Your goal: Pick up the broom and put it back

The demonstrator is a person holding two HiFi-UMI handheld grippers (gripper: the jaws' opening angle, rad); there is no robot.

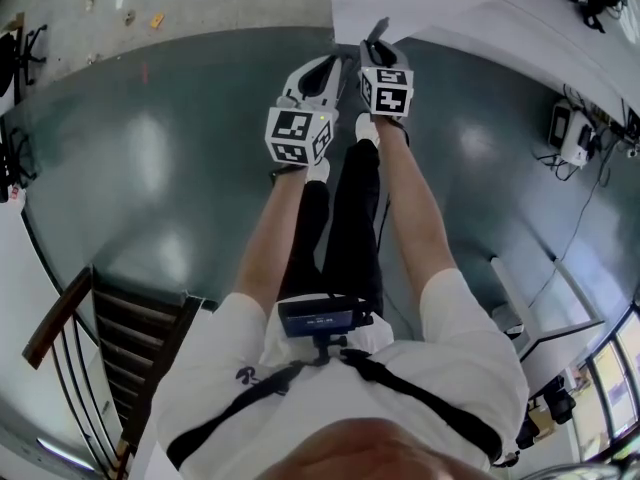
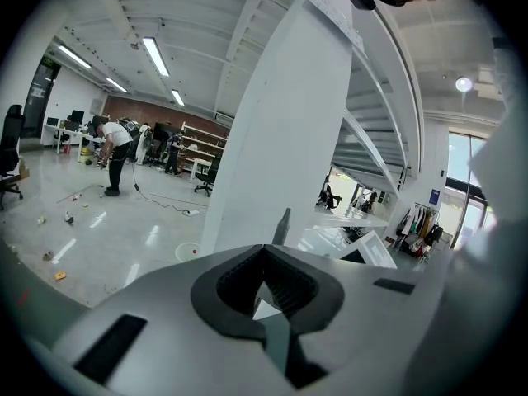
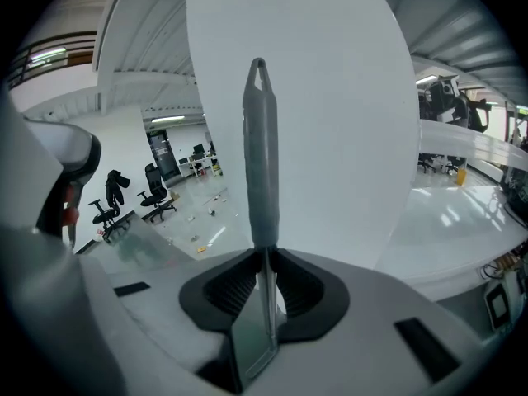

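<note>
The broom's grey handle [image 3: 260, 155] stands upright in front of a white pillar [image 3: 330, 97], its pointed tip with a hanging hole at the top. My right gripper [image 3: 266, 258] is shut on the thin metal shaft just below the grey grip. In the head view the right gripper [image 1: 376, 40] reaches toward the pillar's foot, with the left gripper [image 1: 328, 73] close beside it on the left. The left gripper [image 2: 268, 299] holds nothing and its jaws meet. The handle's tip [image 2: 283, 225] shows just beyond it. The broom head is hidden.
A wooden stair railing [image 1: 60, 318] stands behind me at the lower left. Cables and a small device [image 1: 570, 133] lie on the floor at the right. Office chairs [image 3: 157, 196], floor litter [image 2: 58, 275] and a distant person [image 2: 115, 151] fill the hall.
</note>
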